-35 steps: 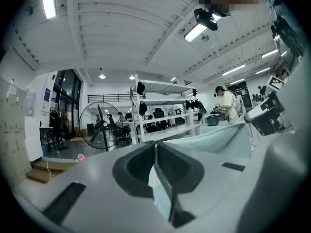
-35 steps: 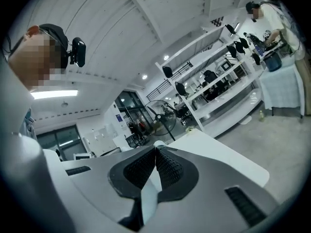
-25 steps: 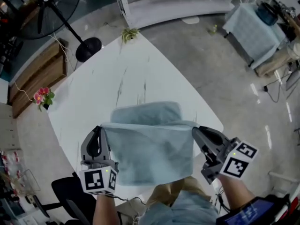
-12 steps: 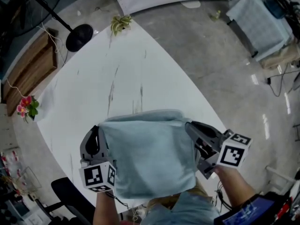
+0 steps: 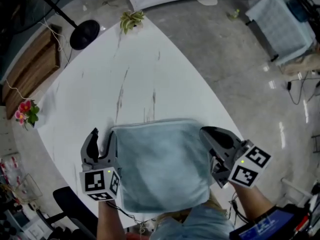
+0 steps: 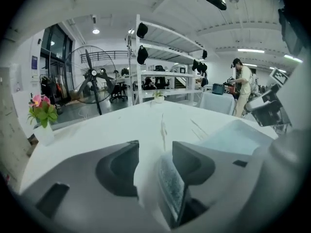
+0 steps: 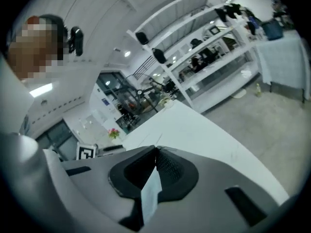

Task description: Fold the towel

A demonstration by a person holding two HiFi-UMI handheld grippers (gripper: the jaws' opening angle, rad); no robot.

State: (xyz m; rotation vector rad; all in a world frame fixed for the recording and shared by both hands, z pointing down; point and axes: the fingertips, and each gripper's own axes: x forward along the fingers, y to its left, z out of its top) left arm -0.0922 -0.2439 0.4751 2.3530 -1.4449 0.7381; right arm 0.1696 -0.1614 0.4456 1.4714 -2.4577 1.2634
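Blue towel [image 5: 162,164] hides the near rim of the table [image 5: 125,74]; your right gripper [image 5: 206,134] pinches its corner, while your left gripper [image 5: 102,136] has just been opening, cloth loose between its jaws.

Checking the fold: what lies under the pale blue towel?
The white tabletop shows beyond and beside the pale blue cloth towel. Whatever lies beneath, folded layers included, is covered.

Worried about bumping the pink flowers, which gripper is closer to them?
Left. The left gripper, jaws just opening with the towel between them, sits toward the flowers; the right gripper, shut on the towel, lies beyond it.
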